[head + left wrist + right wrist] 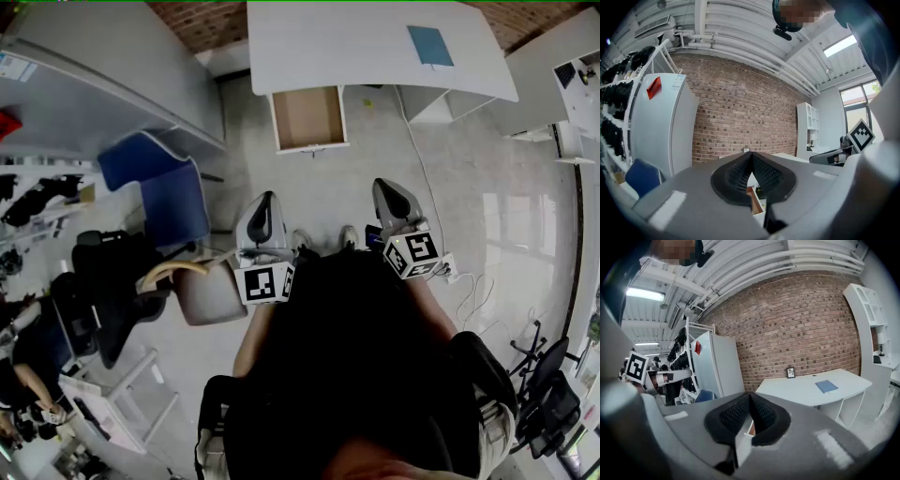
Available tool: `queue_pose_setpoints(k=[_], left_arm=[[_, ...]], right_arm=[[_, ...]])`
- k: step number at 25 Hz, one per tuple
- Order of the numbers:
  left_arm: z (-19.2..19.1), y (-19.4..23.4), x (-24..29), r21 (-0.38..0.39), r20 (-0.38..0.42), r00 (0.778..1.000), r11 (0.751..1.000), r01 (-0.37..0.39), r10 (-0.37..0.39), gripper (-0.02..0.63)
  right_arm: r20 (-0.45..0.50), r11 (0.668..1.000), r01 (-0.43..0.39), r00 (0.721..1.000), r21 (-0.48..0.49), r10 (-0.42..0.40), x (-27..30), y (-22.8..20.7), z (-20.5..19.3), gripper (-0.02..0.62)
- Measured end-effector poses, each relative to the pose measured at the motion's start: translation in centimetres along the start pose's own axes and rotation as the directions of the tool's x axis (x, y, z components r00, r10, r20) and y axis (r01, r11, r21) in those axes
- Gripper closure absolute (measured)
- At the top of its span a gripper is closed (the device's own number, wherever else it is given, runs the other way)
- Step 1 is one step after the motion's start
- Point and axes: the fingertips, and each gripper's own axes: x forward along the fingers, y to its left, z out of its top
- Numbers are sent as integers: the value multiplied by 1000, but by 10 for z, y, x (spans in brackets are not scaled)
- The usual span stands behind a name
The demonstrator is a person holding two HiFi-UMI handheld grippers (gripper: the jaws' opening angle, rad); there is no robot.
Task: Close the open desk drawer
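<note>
Nearest me, my left gripper (263, 208) and right gripper (387, 192) are side by side above the floor (375, 150), each with its fingers pressed together, pinching nothing. Farther ahead, well apart from both, the drawer (307, 117) stands pulled open under the white desk (356, 47), which carries a blue book (430, 45).

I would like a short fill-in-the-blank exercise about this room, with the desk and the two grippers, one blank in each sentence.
1. The drawer of the white desk stands ____.
2. Inside the drawer there is ____.
3. The book lying on the desk top is ____ in colour.
4. The jaws of the left gripper and the right gripper are ____, holding nothing.

Missing words: open; nothing; blue; shut.
</note>
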Motion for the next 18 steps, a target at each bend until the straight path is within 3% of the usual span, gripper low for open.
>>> queue_pose_setpoints(k=[13, 18], left_arm=[[0, 6, -3, -15, -4, 1000, 1000, 0, 0, 594], [-1, 13, -6, -29, -5, 1000, 1000, 5, -5, 594]], right_arm=[[-12, 1000, 7, 1000, 27, -7, 5, 5, -3, 591], [-38, 998, 54, 998, 22, -53, 8, 5, -8, 591]])
